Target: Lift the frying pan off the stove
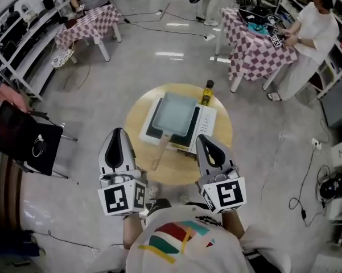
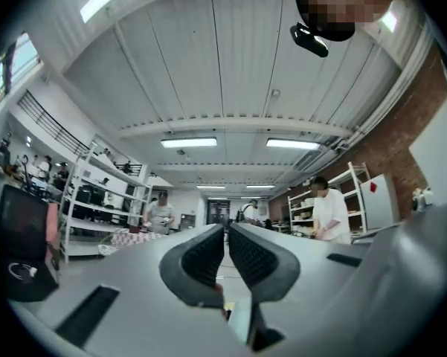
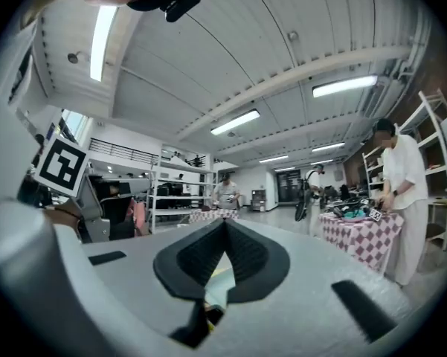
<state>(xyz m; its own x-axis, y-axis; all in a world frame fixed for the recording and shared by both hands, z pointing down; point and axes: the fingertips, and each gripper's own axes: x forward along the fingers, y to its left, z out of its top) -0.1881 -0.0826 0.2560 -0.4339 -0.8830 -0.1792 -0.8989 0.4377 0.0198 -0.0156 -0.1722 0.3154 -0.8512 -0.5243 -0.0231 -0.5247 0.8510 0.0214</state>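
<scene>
A square grey-blue frying pan [image 1: 173, 115] sits on a white stove [image 1: 207, 121] on a small round wooden table [image 1: 222, 144]. Its wooden handle [image 1: 161, 151] points toward me. In the head view both grippers hover level above the table's near edge, short of the pan. My left gripper [image 1: 118, 134] is left of the handle and my right gripper [image 1: 203, 140] is to its right. In the left gripper view the left gripper [image 2: 227, 238] has its ribbed pads nearly together with nothing between them. In the right gripper view the tips of the right gripper [image 3: 224, 226] meet, also empty.
A dark bottle with a yellow label [image 1: 206, 93] stands on the table behind the stove. Two checkered tables [image 1: 91, 24] [image 1: 256, 44] stand farther off, a person in white [image 1: 313, 33] at the right one. A black chair [image 1: 23, 138] is at my left; cables lie on the floor.
</scene>
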